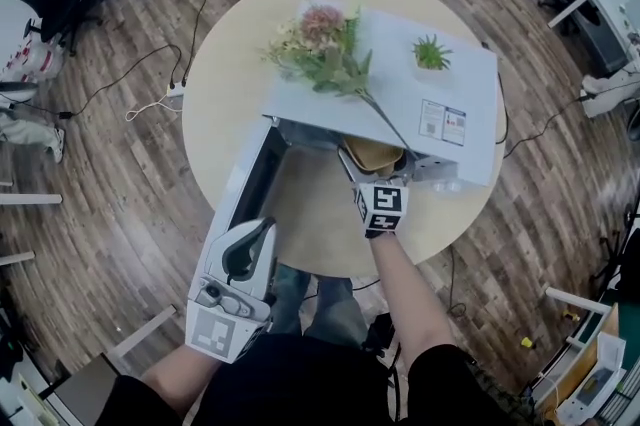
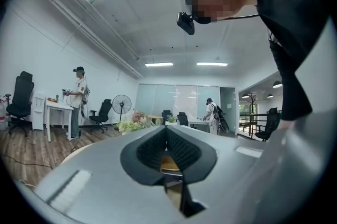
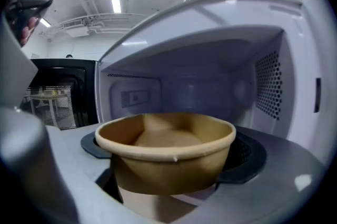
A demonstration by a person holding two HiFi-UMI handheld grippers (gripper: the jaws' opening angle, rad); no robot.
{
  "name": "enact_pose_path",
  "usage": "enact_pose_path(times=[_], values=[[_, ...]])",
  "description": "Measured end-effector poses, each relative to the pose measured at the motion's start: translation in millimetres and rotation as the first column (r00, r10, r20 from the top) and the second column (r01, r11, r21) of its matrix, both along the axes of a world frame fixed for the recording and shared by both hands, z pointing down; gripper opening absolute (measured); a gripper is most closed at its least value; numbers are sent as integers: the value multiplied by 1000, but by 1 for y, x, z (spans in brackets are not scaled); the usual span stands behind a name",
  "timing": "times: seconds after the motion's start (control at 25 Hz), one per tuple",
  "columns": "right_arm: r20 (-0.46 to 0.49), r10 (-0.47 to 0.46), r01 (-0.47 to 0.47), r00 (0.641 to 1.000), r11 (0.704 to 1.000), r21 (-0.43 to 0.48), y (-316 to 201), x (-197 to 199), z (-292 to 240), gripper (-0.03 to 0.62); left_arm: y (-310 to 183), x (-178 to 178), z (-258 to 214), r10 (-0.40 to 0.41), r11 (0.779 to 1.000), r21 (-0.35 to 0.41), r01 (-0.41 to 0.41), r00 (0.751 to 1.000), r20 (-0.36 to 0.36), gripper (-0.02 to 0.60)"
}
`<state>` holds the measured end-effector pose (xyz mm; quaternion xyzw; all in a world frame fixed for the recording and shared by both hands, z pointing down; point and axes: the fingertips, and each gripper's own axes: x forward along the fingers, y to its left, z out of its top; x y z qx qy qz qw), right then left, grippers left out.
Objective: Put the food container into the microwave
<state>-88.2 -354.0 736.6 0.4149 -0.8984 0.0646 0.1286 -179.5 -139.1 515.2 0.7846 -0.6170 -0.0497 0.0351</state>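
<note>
Head view: 1 round wooden table [image 1: 230, 84] bearing 1 white microwave [image 1: 420, 104], its door [image 1: 245, 184] swung wide to the left. On the microwave's top lie 1 bunch of flowers [image 1: 325, 44] and 1 small potted plant [image 1: 432, 54]. 1 tan food container [image 1: 372, 154] sits at the mouth of the cavity, with the right gripper [image 1: 378, 189] just behind it and reaching in from the table's near edge. The left gripper [image 1: 250, 249] hangs near the outer end of the open door, well apart from the container. Left gripper view: left gripper [image 2: 166, 133] with its 2 dark ribbed pads [image 2: 150, 149] met at the tips and nothing clamped between them; beyond, an office room with 1 standing fan [image 2: 121, 104] and the flowers [image 2: 134, 122] far off. Right gripper view: the food container [image 3: 166, 149], open-topped and empty, fills the middle, clamped on both sides by the right gripper [image 3: 168, 157], 1 dark pad [image 3: 95, 145] pressed to each flank. It is held at the threshold of the microwave [image 3: 210, 86] cavity, the perforated wall to the right and the dark door [image 3: 63, 97] to the left.
</note>
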Motion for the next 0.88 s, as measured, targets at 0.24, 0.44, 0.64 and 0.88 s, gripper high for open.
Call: enact_pose_path(times=[0.24, 0.44, 0.64, 0.88], values=[[-29, 13, -14, 999, 1000, -25, -30, -23, 19, 591, 2, -4, 13, -9, 1000, -12, 9, 1000, -16, 2], [-91, -5, -3, 996, 997, -82, -43, -31, 35, 592, 2, -9, 17, -19, 999, -41, 19, 1000, -17, 2], [-177, -39, 13, 983, 989, -145, -49, -33, 53, 594, 0, -8, 10, -17, 1000, -22, 16, 1000, -25, 2], [-244, -35, -29, 969, 967, -253, -42, -29, 62, 597, 6, -4, 17, -13, 1000, -28, 12, 999, -35, 2]])
